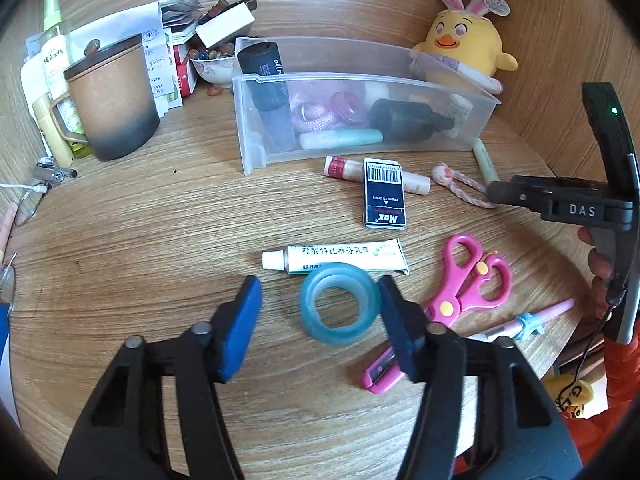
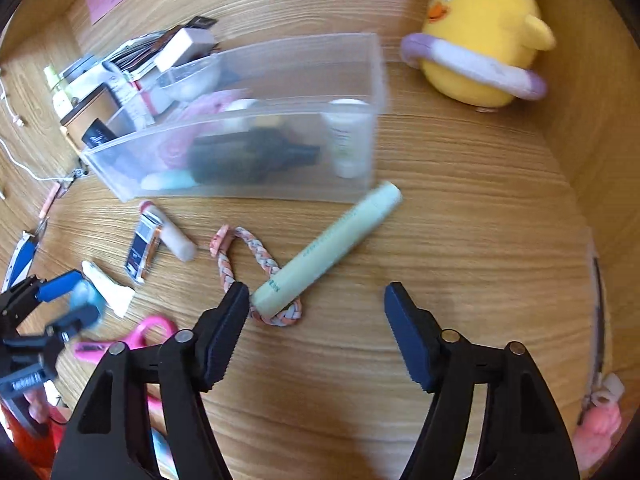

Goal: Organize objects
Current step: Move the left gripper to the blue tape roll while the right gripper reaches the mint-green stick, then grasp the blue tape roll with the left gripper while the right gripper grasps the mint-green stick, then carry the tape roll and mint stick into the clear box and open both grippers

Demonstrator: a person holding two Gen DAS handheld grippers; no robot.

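Note:
My left gripper (image 1: pixel 320 294) is open, its jaws either side of a blue tape roll (image 1: pixel 340 307) lying on the wooden desk. Behind the roll lie a white ointment tube (image 1: pixel 336 258), a dark Max staple box (image 1: pixel 385 192) and a lip balm (image 1: pixel 340 168). My right gripper (image 2: pixel 316 300) is open and empty, just short of a pale green tube (image 2: pixel 328 246) that lies across a braided pink cord (image 2: pixel 260 264). The clear plastic bin (image 1: pixel 360 148) holds several items and also shows in the right wrist view (image 2: pixel 256 184).
Pink scissors (image 1: pixel 468 280), a pink sharpener (image 1: pixel 382 372) and a pen (image 1: pixel 528 320) lie right of the tape. A brown mug (image 1: pixel 114 100), bottles and papers crowd the back left. A yellow plush chick (image 1: pixel 464 44) sits behind the bin.

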